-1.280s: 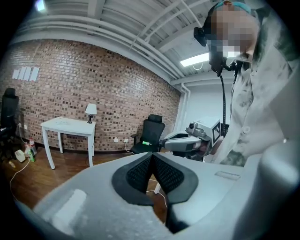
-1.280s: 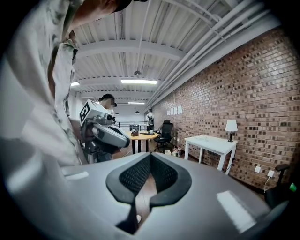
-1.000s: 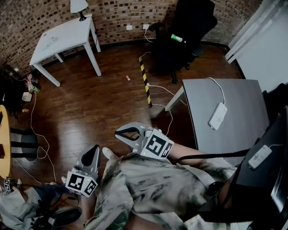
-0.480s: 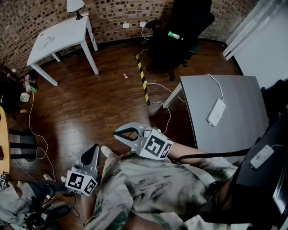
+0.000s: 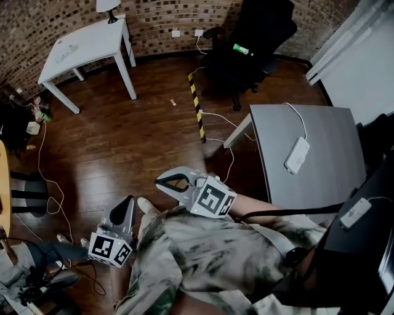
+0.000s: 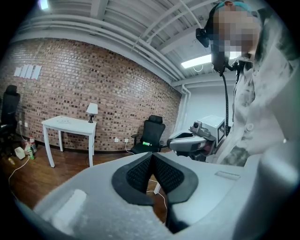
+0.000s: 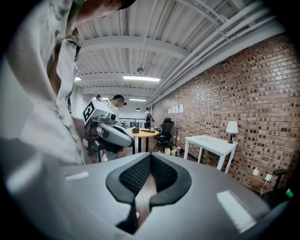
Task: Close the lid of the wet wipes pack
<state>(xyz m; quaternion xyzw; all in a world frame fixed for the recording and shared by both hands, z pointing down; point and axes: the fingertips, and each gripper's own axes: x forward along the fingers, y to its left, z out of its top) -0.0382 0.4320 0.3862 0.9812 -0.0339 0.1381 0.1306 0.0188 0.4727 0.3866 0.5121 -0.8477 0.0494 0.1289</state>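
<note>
No wet wipes pack shows in any view. Both grippers hang close to my body above the wooden floor. In the head view my left gripper [image 5: 128,201] points away from me at the lower left, shut and empty. My right gripper [image 5: 160,181] points left at the middle, also shut with nothing in it. In the left gripper view the pads [image 6: 140,171] meet at their tips, and the right gripper [image 6: 187,140] shows beyond them. The right gripper view has the pads [image 7: 161,171] touching at the tips, with the left gripper [image 7: 112,132] behind them.
A grey table [image 5: 326,184] at the right holds a white corded box [image 5: 297,156]. A small white table [image 5: 86,43] with a lamp [image 5: 109,7] stands far left by the brick wall. A black office chair [image 5: 246,55] is at the back, yellow-black floor tape [image 5: 197,114] before it, cables lower left.
Both grippers keep their place and stay shut. The head view has shifted slightly, and the clutter at the lower left corner has moved.
</note>
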